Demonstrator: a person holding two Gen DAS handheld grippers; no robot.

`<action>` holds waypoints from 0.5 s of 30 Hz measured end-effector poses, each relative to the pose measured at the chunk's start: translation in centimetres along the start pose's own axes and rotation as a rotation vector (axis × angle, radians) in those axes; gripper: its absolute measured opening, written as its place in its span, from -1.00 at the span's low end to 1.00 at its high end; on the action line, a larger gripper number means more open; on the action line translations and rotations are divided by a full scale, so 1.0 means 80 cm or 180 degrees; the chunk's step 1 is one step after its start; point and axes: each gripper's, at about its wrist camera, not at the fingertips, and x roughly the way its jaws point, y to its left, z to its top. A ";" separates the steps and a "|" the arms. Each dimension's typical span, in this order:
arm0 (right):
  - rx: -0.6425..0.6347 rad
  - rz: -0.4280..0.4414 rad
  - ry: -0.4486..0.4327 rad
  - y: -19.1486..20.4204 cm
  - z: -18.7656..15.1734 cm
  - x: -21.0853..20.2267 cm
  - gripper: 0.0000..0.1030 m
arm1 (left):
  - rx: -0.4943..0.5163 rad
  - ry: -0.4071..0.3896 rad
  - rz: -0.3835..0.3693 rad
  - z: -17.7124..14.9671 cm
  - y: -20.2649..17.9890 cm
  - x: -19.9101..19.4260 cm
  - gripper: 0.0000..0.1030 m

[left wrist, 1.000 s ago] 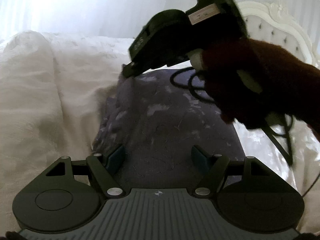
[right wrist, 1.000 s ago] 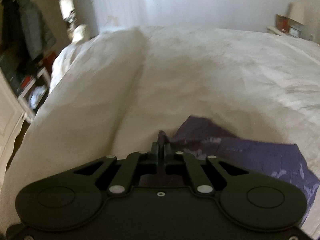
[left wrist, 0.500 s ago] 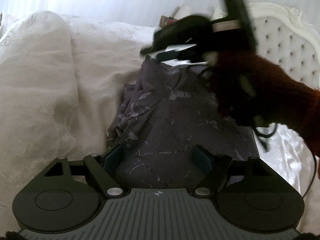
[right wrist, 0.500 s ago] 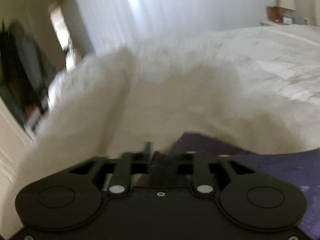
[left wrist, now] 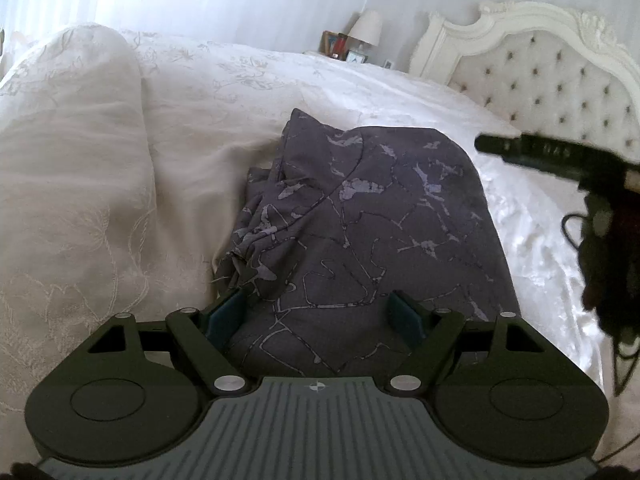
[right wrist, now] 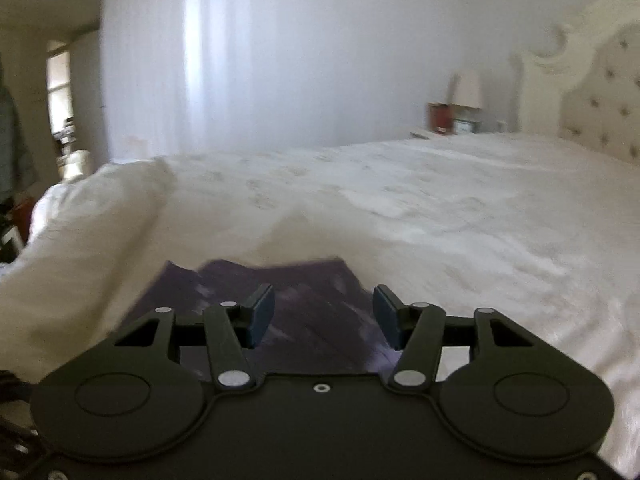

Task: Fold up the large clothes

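Observation:
A dark purple garment with a pale marbled print lies folded on the white bed, bunched along its left edge. My left gripper hovers open over the garment's near end, its pads apart and pressing on nothing. At the right edge of the left wrist view is my right gripper, off the cloth, carried by a hand in a dark red sleeve. In the blurred right wrist view the right gripper is open above the garment, nothing between its fingers.
A thick roll of white duvet rises left of the garment. A tufted white headboard stands at the far right, beside a nightstand with a lamp. A doorway shows far left in the right wrist view.
My right gripper was shut on a garment corner; it has let go, opened and swung off to the right. The garment now lies flat. The left gripper barely moved.

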 end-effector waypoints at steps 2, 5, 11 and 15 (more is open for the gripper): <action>0.0100 -0.0017 0.0021 -0.007 -0.007 0.013 0.08 | 0.0008 0.0005 0.0007 0.000 -0.001 0.000 0.51; 0.0126 0.0086 0.0193 -0.002 -0.017 0.045 -0.04 | 0.0014 0.0016 0.0020 0.000 -0.003 0.001 0.52; 0.0174 0.0406 0.0619 0.012 -0.029 0.098 -0.03 | 0.0018 0.0068 0.0024 0.003 -0.004 0.005 0.66; 0.0258 0.0495 0.0538 -0.001 -0.018 0.083 0.14 | -0.0064 0.0032 -0.0028 0.013 0.001 -0.002 0.66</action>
